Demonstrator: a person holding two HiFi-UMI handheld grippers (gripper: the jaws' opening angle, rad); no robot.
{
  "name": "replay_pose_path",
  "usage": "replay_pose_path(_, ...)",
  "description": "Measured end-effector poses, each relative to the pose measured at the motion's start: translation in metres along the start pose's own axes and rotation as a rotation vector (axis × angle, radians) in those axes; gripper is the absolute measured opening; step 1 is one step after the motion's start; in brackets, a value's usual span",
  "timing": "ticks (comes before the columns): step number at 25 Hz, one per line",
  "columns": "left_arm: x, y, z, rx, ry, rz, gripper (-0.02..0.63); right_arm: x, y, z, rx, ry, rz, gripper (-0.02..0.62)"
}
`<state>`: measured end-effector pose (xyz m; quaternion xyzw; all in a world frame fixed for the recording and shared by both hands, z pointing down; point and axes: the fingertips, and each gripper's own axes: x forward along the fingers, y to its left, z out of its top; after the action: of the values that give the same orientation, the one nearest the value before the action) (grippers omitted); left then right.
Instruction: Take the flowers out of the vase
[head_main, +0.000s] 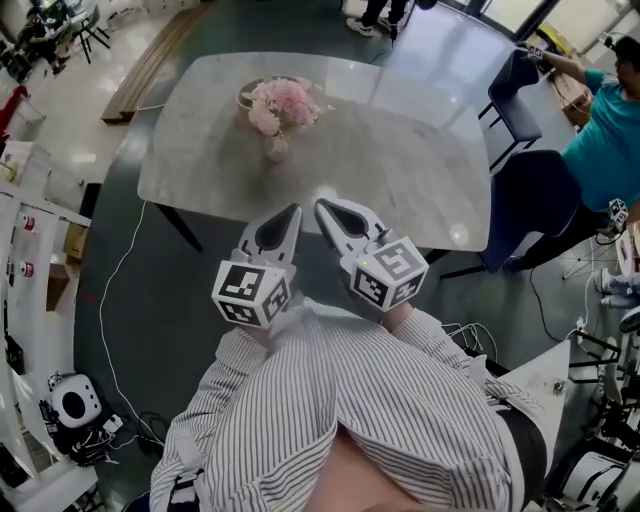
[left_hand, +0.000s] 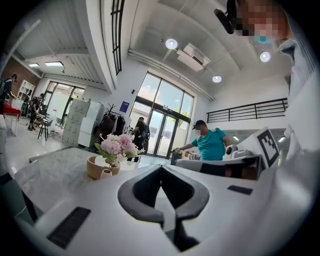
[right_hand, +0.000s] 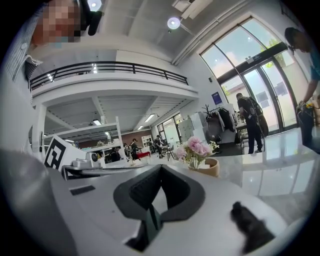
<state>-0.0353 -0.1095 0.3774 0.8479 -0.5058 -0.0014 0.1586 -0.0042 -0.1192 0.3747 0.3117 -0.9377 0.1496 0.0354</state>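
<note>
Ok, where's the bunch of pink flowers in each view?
Head view: pink flowers upper middle, left of centre.
Left gripper view: flowers left of centre, mid-height.
Right gripper view: flowers right of centre, mid-height.
Shared landmark: round tan bowl right beside them.

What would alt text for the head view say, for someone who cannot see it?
Seen from above, a person in a striped shirt holds a left gripper and a right gripper, both shut and empty, at the near edge of a marble table. Pink flowers stand in a small vase at its far side.
</note>
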Motion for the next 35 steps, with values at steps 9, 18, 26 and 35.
replay_pose_path(9,0.034,0.052,0.032,0.021,-0.002,-0.056,0.012,0.061,-0.024,0.024,-0.009,-0.012,-0.044,0.015)
replay_pose_path(18,0.066,0.105,0.048,0.020,0.011,-0.095,0.012,0.112,-0.048,0.038,0.000,-0.030,-0.103,0.015)
replay_pose_path(26,0.094,0.114,0.056,0.068,0.058,-0.200,0.012,0.135,-0.070,0.046,0.020,-0.043,-0.140,0.015)
replay_pose_path(35,0.098,0.120,0.056,0.047,0.057,-0.226,0.012,0.142,-0.071,0.042,0.008,-0.024,-0.140,0.015)
